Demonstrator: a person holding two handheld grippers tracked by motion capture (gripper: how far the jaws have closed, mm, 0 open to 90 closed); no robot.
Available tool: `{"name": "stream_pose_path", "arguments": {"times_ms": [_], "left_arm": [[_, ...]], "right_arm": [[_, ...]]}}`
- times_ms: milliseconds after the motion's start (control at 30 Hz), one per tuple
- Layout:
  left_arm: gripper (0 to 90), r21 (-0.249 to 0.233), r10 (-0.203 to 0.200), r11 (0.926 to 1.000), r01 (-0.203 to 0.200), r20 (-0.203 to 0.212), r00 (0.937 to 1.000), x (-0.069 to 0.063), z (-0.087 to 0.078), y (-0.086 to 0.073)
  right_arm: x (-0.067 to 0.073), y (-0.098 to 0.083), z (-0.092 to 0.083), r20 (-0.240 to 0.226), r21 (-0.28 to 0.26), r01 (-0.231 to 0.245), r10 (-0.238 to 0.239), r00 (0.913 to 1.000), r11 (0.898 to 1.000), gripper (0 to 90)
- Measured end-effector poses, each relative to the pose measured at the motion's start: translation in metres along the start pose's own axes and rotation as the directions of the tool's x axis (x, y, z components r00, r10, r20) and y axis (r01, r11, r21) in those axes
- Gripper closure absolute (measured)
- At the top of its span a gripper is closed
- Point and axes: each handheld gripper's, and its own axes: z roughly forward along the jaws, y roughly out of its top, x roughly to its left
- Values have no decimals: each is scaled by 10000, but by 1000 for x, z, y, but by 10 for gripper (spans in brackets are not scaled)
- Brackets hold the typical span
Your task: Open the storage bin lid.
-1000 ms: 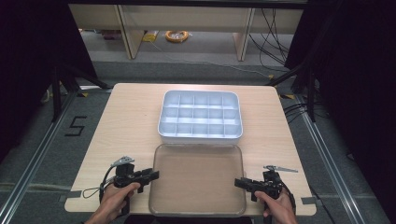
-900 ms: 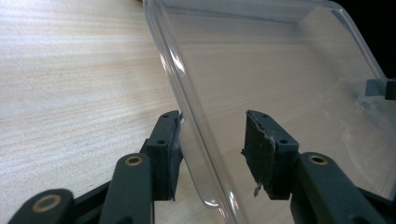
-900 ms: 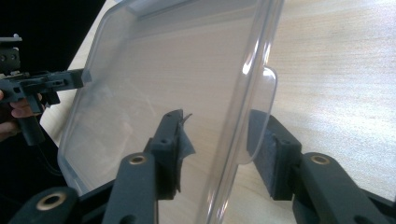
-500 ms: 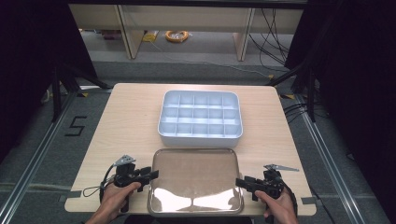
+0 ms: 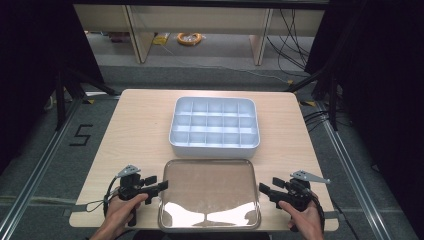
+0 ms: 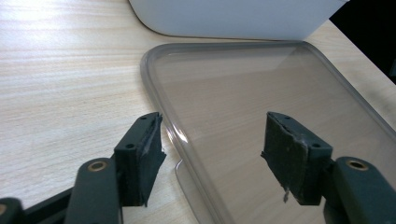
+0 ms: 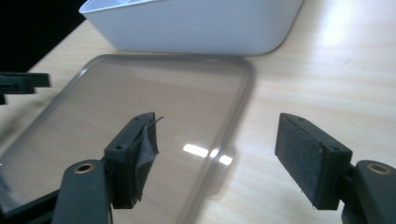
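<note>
Where tools [image 5: 162,185] gape: lid [image 5: 210,192] between.

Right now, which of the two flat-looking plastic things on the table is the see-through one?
The clear lid, lying at the near edge between the two hand-held grippers. The wood grain shows through it. The white compartment box behind it is opaque and split into small cells.

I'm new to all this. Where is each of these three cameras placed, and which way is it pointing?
High view: above the person's side, looking forward and down on the table, the white divided box and the clear lid; both hands and claws show, left claw, right claw.
Left gripper view: rides the left claw, looking past its open jaws across the lid's edge.
Right gripper view: rides the right claw, jaws open astride the lid's other edge.
Shared: both gripper views show the lid and the box wall behind it.
</note>
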Motion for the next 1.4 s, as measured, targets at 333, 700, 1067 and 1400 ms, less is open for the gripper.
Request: {"name": "stream_pose_path", "arguments": {"times_ms": [333,700,1067,1400], "left_arm": [[282,-179,636,9978,-636,-17,9980,-7,-5,3],[264,107,1614,9869,-1610,-430,9860,-18,-8,-2],[257,-30,2094,9778,-2096,-346,9772,-27,-16,-7],[241,151,2234,9747,-2230,-333,9742,-26,-25,-12]], "right_arm": [[-9,1,-12,679,-236,991,-973,9929,9948,242],[-7,-8,-17,393,-248,936,-925,9949,9953,200],[-2,-16,-22,448,68,1760,-1761,9834,9844,194],[5,-24,-26,579,348,1685,-1703,9837,9851,170]]}}
